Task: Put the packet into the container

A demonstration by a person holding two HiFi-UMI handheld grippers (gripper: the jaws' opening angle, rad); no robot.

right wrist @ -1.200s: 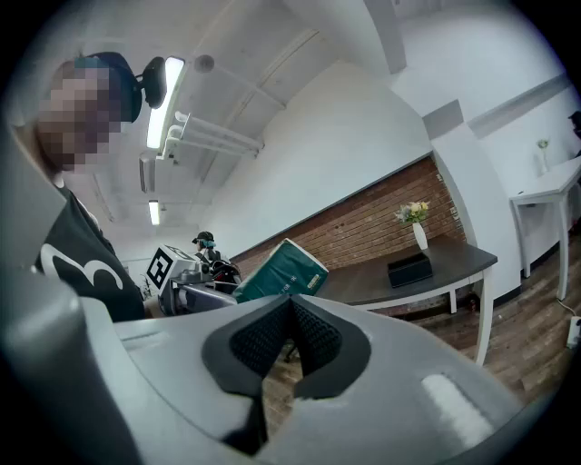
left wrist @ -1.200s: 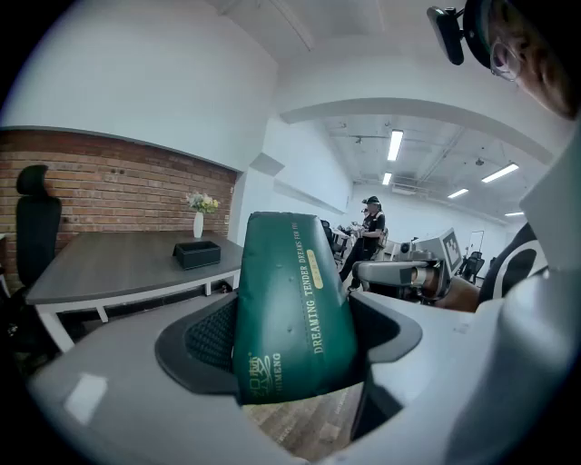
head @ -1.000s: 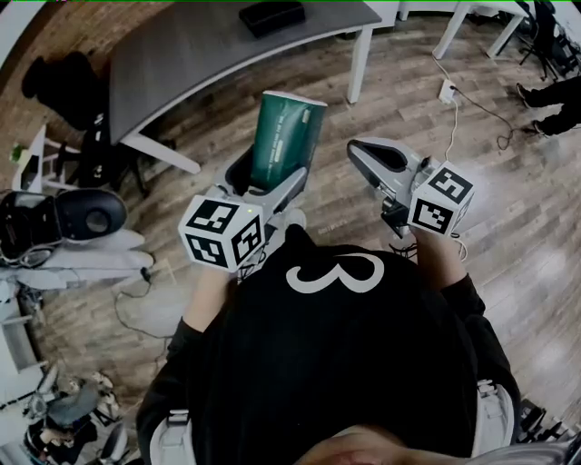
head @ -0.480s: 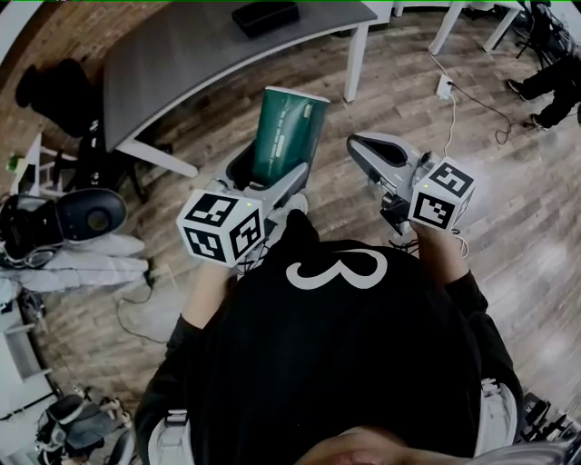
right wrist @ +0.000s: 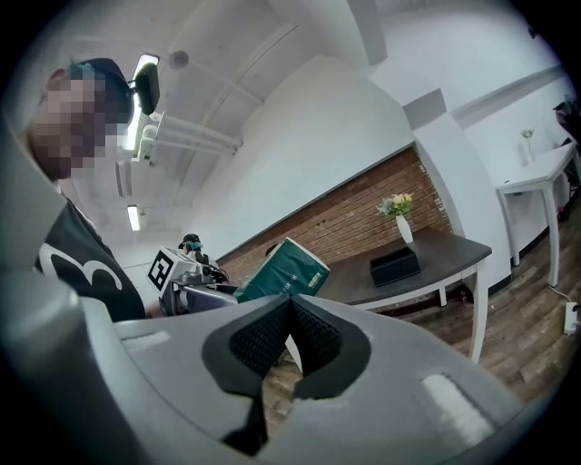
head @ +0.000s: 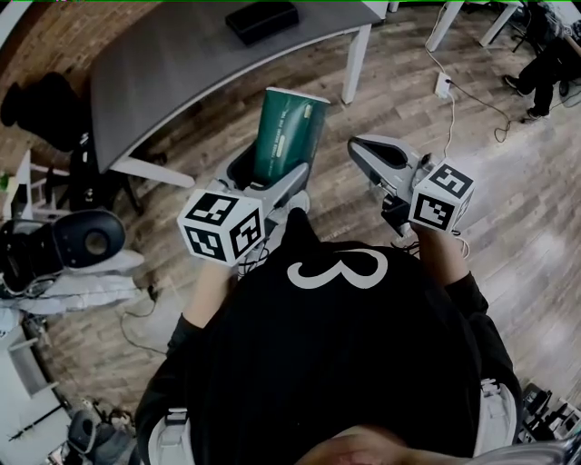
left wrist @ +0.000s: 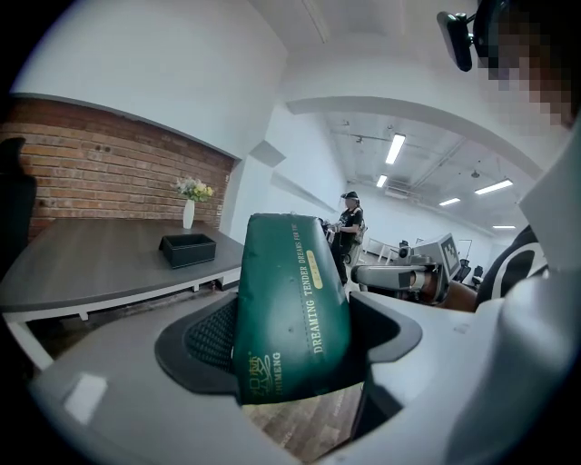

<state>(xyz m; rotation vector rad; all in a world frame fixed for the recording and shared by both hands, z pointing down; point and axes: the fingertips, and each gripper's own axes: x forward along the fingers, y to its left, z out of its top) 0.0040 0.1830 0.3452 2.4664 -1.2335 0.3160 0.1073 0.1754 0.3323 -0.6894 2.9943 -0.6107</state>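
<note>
Grey table [head: 227, 64]: stands on a wood floor against a brick wall.

Left gripper [head: 272, 174]: off the table's near edge, above the floor. Its jaws are clamped on the packet's lower part.

Right gripper [head: 361, 147]: off the table's near right leg. Its jaws are pressed together with nothing between them.

Green packet [head: 289, 127]: upright in the left gripper, short of the table's near edge and clear of the tabletop.

Black container [head: 262, 20]: on the table, towards its far side.

Vase of flowers [left wrist: 188, 213]: on the table, by the wall.
</note>
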